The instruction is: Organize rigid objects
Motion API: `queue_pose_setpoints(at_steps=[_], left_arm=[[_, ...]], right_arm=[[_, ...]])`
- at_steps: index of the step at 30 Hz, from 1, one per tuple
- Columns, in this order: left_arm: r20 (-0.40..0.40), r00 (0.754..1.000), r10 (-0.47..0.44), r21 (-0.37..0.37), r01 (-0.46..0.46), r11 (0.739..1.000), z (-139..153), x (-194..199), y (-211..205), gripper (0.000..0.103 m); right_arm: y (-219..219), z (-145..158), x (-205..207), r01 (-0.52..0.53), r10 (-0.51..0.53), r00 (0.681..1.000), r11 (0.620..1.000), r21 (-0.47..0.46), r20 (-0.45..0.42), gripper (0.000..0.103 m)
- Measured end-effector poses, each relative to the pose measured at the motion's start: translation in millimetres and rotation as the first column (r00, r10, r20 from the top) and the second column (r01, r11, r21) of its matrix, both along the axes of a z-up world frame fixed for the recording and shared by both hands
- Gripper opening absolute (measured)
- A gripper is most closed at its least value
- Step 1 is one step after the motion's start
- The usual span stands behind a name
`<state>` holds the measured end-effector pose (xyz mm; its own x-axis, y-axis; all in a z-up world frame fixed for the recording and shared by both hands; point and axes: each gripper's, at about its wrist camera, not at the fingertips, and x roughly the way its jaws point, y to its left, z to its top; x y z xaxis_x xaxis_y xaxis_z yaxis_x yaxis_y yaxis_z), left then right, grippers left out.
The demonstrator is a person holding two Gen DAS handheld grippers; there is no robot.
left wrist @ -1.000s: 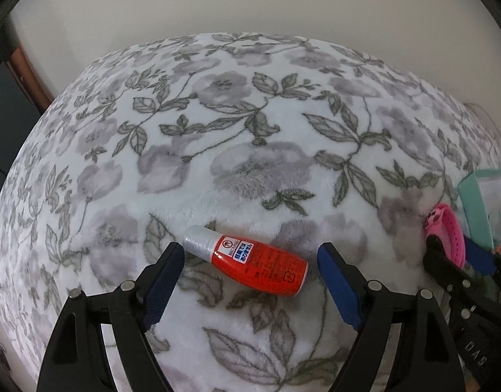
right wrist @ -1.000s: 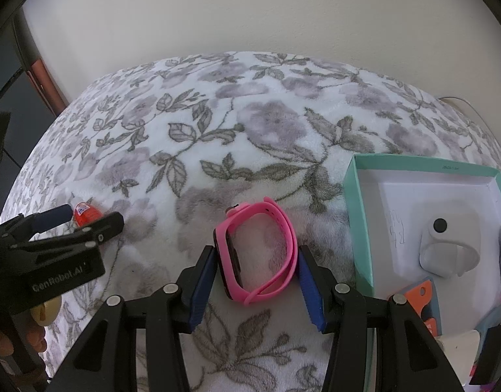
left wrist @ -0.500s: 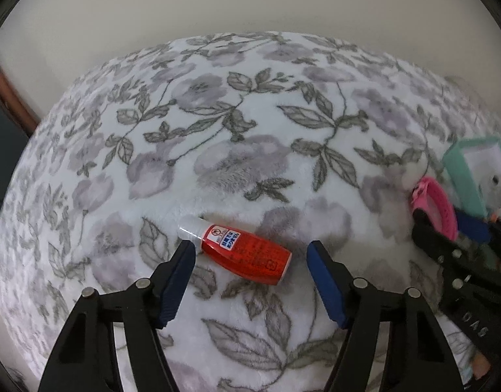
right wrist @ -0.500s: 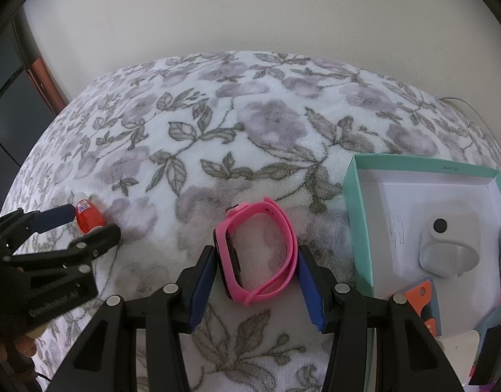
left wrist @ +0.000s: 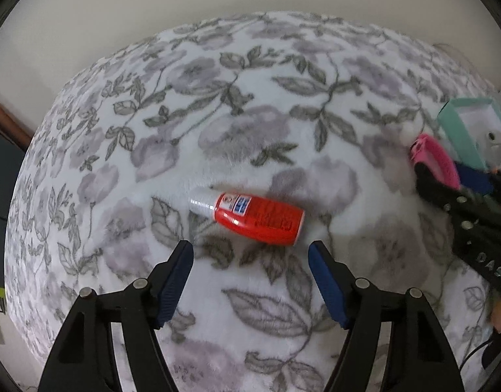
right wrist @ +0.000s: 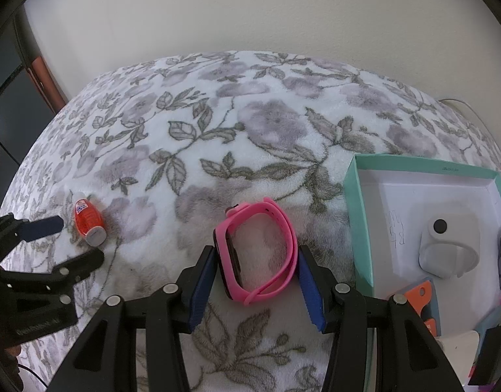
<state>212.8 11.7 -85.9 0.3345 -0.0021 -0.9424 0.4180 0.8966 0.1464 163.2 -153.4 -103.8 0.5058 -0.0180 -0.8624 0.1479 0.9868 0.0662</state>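
The left tongs [left wrist: 250,251] stand apart above the floral blanket [left wrist: 250,114] with nothing between the blue pads; the red bottle [left wrist: 250,215] lies on its side just beyond their tips, white cap to the left, untouched. A second ago that bottle lay between the two pads and the jaws were wider; since then they have narrowed a little and the wrist has rolled, so the bottle now sits squarely across the gap instead of slanting through it. That reads as lining up for a grasp across the bottle's body, which has not yet been made. The right tongs [right wrist: 255,272] have not budged in that time: their pads bracket the pink watch [right wrist: 257,254], the left pad against the dark face, the right pad at the strap. Whether they actually press it I cannot tell, since the watch also rests on the blanket. The teal box [right wrist: 355,222] sits open just to the right of the watch, already holding a white stand [right wrist: 446,248] and small items, so it looks like the destination. Neither object has been moved toward it yet.
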Motion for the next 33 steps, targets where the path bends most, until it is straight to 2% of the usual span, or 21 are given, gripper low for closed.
queue_pose_setpoints(at_steps=[6,10,20,25,32,33], left_arm=[[0.068,0.995,0.067,0.001,-0.067,0.998,-0.9,7.3,3.7,0.074],[0.104,0.987,0.125,-0.038,-0.122,0.992,-1.9,14.6,3.2,0.074],[0.098,0.979,0.180,-0.154,-0.164,0.974,-3.0,21.6,4.6,0.074],[0.139,0.976,0.166,-0.125,-0.149,0.981,-5.4,19.0,-2.1,0.074],[0.149,0.971,0.187,-0.130,-0.168,0.977,-4.6,21.1,0.8,0.074],[0.151,0.970,0.189,-0.123,-0.172,0.977,-4.4,21.1,0.6,0.071]], right_arm=[[0.0,0.1,-0.1,0.003,-0.003,1.000,1.000,0.001,-0.001,0.052],[0.1,0.3,0.1,0.003,-0.003,1.000,1.000,0.001,-0.001,0.052],[0.3,0.2,0.5,0.002,-0.002,1.000,1.000,0.001,-0.003,0.052],[0.5,0.2,0.4,0.004,-0.004,1.000,1.000,0.000,-0.003,0.052],[1.5,-0.4,2.5,0.017,-0.017,1.000,1.000,-0.011,-0.004,0.052],[2.6,-0.4,2.4,0.015,-0.015,1.000,1.000,-0.019,-0.003,0.051]])
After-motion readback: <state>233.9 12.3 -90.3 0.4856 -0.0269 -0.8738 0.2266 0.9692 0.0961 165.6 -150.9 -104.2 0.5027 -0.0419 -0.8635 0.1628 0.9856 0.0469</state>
